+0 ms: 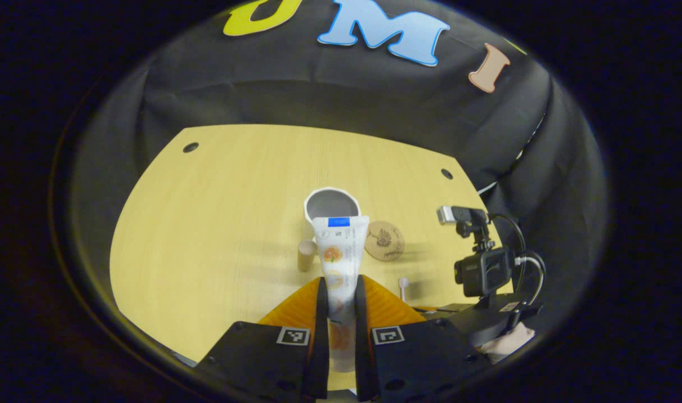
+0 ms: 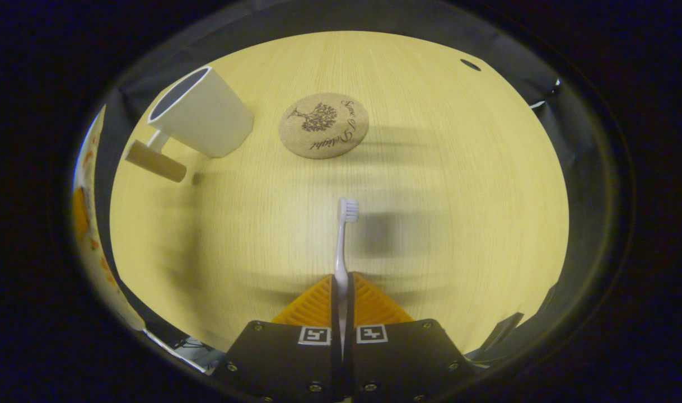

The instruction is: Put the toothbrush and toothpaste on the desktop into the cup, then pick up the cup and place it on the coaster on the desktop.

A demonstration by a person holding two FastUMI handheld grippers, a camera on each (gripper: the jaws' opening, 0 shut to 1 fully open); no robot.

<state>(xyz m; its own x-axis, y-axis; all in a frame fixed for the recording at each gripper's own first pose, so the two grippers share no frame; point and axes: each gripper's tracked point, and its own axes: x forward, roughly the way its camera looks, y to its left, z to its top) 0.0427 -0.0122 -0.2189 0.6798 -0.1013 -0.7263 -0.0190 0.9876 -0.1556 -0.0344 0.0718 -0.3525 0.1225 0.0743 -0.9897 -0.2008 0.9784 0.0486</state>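
My left gripper [image 1: 339,286] is shut on a white toothpaste tube [image 1: 340,246] that sticks forward, its end reaching toward the white cup [image 1: 331,202] with a wooden handle [image 1: 306,255]. The round cork coaster [image 1: 384,240] lies on the table just right of the cup. In the right gripper view, my right gripper [image 2: 341,285] is shut on a toothbrush [image 2: 343,235], held above the table with its bristle head pointing forward. There the cup [image 2: 201,120] stands at the far left and the coaster [image 2: 323,125] lies beside it. The toothbrush head [image 1: 403,283] also shows in the left gripper view.
The wooden table [image 1: 234,184] has small dark holes [image 1: 190,147] near its far corners. In the left gripper view, the other gripper's camera rig [image 1: 484,268] with cables stands at the right, with a hand below it. Black cloth walls the booth behind.
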